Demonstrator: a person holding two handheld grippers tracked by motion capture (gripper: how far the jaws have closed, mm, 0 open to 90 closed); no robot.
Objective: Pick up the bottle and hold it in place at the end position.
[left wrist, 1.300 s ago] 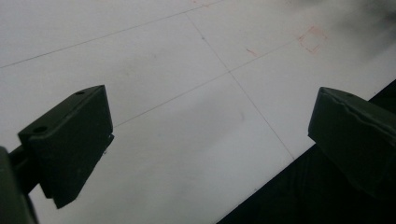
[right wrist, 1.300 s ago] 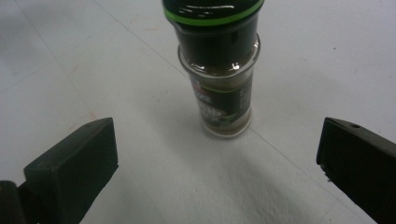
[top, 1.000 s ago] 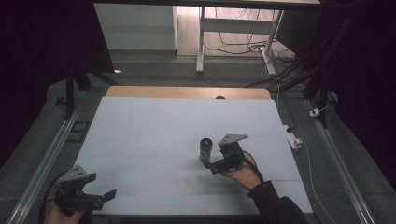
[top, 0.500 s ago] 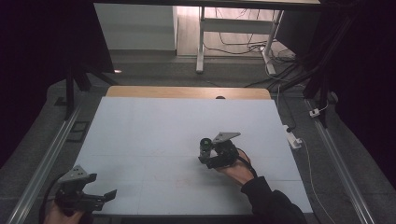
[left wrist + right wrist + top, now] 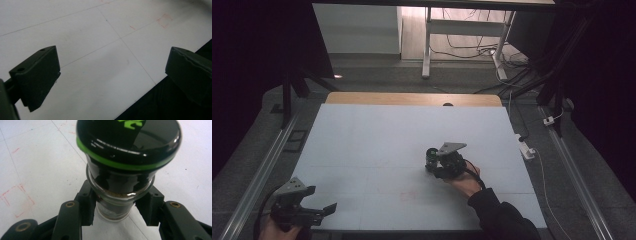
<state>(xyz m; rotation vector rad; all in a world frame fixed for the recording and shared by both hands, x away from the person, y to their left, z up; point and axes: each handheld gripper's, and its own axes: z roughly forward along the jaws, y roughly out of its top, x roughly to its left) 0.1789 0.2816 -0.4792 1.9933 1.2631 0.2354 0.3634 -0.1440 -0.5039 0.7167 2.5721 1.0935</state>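
A small glass jar (image 5: 431,155) with a black lid ringed in green (image 5: 130,142) stands upright on the white mat (image 5: 377,135), right of centre. My right gripper (image 5: 433,164) has just been closing, and its pads (image 5: 88,206) now press on the jar's glass neck from both sides. In the right gripper view the jar rises between the jaws, with a dark, grainy filling inside. My left gripper (image 5: 323,212) hovers over the mat's near left corner, open, with bare mat between its jaws (image 5: 112,72).
Faint red square marks (image 5: 17,200) and thin grid lines lie on the mat. A white power adapter with a cable (image 5: 526,149) sits off the right edge. A metal rail (image 5: 262,170) runs along the left side. A wooden strip (image 5: 412,98) borders the far edge.
My right gripper slid a little left toward the jar and its jaws closed around it. The jar has stayed in place. The left gripper has not moved.
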